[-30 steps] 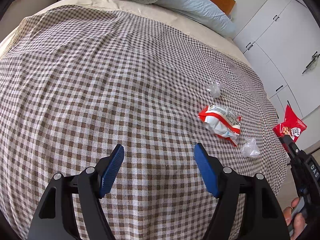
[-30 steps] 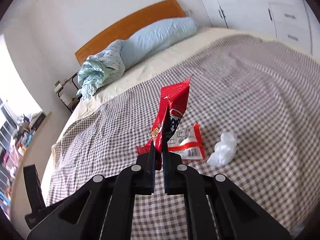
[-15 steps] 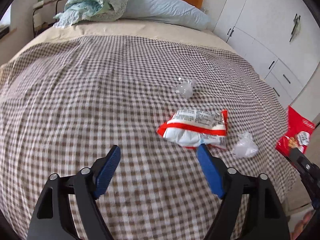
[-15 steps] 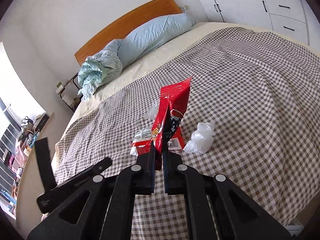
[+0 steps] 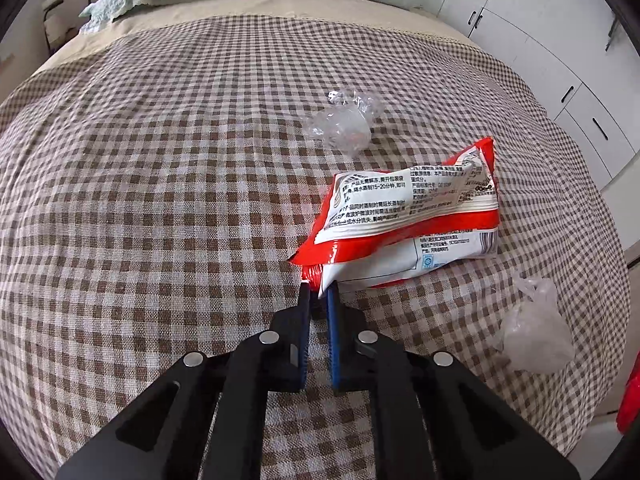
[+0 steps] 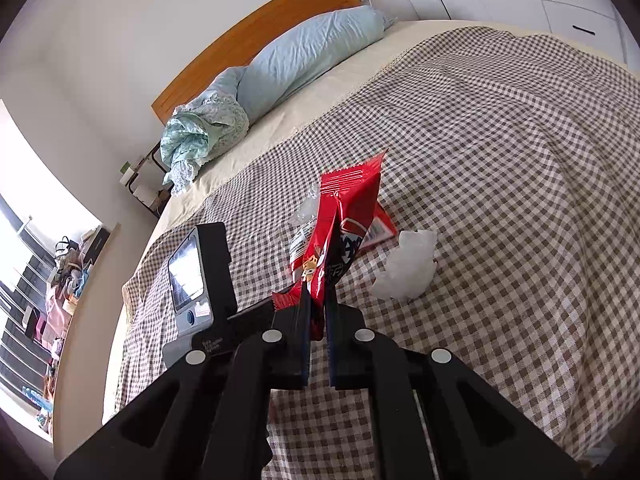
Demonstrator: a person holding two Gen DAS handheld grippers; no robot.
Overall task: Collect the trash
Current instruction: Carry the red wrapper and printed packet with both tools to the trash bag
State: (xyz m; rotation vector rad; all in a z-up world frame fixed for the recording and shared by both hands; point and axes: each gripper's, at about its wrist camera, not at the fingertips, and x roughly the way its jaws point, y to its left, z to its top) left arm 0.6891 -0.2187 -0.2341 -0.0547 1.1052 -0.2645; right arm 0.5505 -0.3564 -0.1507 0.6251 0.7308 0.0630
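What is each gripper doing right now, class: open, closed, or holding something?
Left gripper: closed on a corner of the red-and-white wrapper.
Right gripper: closed, holding the red snack packet.

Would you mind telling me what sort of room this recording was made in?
A bedroom, almost certainly: a bed under a checked cover, a blue pillow against a wooden headboard, and white wardrobes alongside.
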